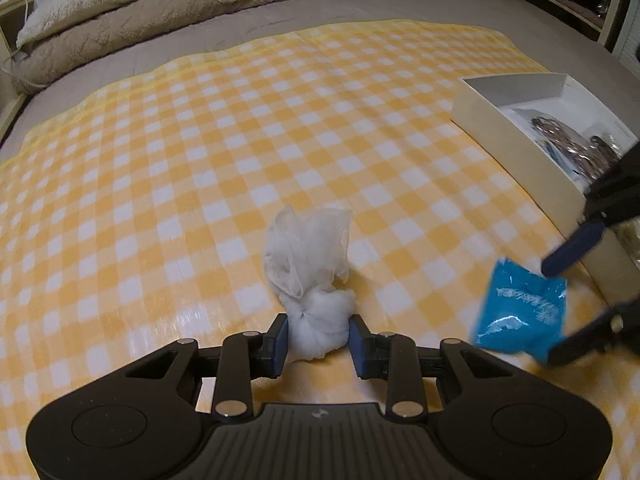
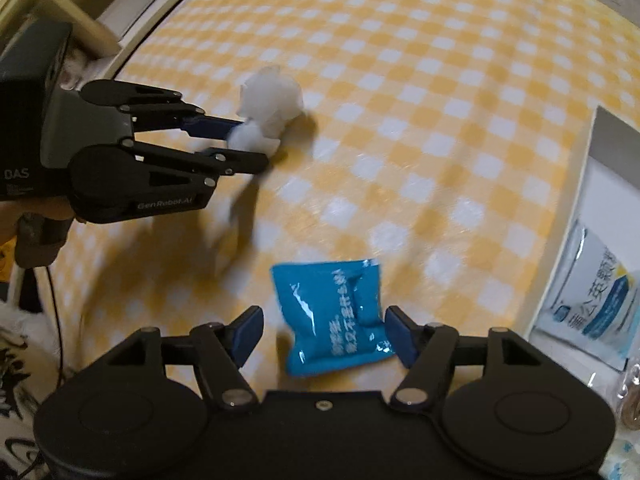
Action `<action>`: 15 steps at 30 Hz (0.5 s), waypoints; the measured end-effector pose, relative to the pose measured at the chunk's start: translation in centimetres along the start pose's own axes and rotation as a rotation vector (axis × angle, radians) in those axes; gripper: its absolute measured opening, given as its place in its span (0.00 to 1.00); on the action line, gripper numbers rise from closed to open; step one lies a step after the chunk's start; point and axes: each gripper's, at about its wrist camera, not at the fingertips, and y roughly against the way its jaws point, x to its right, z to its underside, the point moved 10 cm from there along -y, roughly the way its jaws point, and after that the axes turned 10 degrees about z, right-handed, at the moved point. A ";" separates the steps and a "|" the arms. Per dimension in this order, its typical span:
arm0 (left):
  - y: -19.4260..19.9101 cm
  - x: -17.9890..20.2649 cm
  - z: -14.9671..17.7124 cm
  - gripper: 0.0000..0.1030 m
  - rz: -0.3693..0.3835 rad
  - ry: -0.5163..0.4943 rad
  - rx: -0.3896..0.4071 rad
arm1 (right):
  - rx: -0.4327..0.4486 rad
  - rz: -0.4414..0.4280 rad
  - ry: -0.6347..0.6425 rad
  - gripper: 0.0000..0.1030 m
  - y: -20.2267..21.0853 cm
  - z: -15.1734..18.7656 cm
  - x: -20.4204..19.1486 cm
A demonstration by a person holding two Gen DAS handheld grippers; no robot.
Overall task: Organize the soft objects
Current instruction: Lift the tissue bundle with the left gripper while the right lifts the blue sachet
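Note:
A crumpled white plastic bag (image 1: 310,280) lies on the yellow checked cloth (image 1: 240,140). My left gripper (image 1: 318,336) has its blue pads against both sides of the bag's knotted lower part; it also shows in the right wrist view (image 2: 250,142), closed on the white bag (image 2: 268,108). A blue foil packet (image 2: 332,316) lies between the fingers of my right gripper (image 2: 324,334), which is open with a wide gap at the left finger. The packet (image 1: 520,312) and the right gripper (image 1: 556,312) also show in the left wrist view.
A white open box (image 1: 520,96) holding packets stands at the right of the cloth; its edge (image 2: 576,216) lies right of the blue packet. Pillows and a blanket (image 1: 120,20) lie at the far side of the bed. Shelves (image 2: 72,12) stand beyond the bed's edge.

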 end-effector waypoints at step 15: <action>1.2 1.3 1.9 0.32 0.022 -0.003 0.001 | 0.062 0.082 0.152 0.70 -0.2 -0.1 -2.4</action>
